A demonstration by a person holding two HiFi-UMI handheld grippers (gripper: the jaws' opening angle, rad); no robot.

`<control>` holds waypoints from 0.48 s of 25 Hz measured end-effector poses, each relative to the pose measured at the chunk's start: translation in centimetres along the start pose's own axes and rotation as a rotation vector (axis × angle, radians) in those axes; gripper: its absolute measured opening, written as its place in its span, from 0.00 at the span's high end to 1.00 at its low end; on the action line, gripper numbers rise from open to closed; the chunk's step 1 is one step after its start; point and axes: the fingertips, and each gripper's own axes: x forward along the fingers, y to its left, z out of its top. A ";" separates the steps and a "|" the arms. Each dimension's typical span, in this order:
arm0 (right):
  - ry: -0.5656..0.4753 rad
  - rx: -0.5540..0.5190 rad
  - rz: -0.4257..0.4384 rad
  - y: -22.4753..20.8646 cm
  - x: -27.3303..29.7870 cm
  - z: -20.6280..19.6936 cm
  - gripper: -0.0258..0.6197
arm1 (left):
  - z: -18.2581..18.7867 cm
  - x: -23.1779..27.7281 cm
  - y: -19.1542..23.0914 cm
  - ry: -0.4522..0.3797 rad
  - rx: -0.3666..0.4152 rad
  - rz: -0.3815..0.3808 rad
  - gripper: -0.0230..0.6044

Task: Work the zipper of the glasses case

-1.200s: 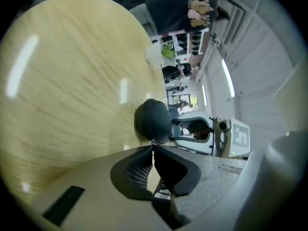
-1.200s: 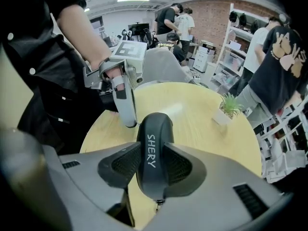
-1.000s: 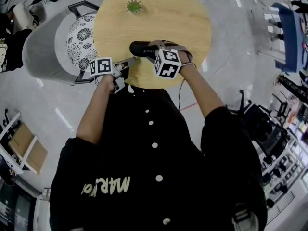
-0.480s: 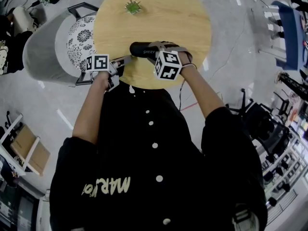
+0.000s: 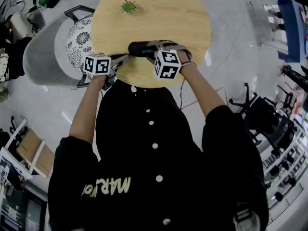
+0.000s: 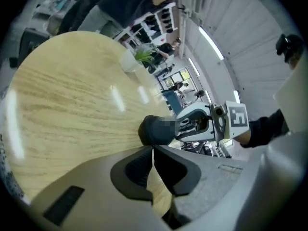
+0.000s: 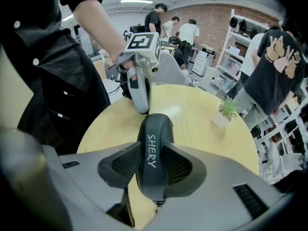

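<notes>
Our right gripper [image 7: 153, 154] is clamped across a black, oblong glasses case [image 7: 154, 129] with white lettering, one pad on each long side. It holds the case near the edge of the round pale wooden table [image 5: 163, 18] closest to us.

In the head view the case's long axis runs left to right, roughly along that near edge. Its left end sticks out free of the right pads, towards our left gripper [image 6: 153, 150]. The left gripper's jaws are pressed together, with only a thin seam between the pads. We see nothing caught in that seam, though a zipper tab there would be too small to make out.

In the right gripper view, the left tips sit just at the case's far end, touching it or very nearly. The left gripper is therefore the nearer tool to the free end, and we judge any pull along the zipper would run along that left-to-right axis while the right gripper steadies the body. A small fitting hangs from the case's other end under the right pads, and we cannot tell whether it is the pull.

The tabletop is smooth with a light grain. A small green potted plant [image 5: 128, 6] stands near its far edge. A grey armchair [image 5: 45, 47] with a patterned cushion stands to the left on the pale glossy floor. Shelving, a brick wall and several people fill the room behind.
</notes>
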 end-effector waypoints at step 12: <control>-0.001 0.002 -0.002 0.1 0.0 0.0 0.72 | -0.8 0.9 0.2 0.186 0.480 0.186 0.94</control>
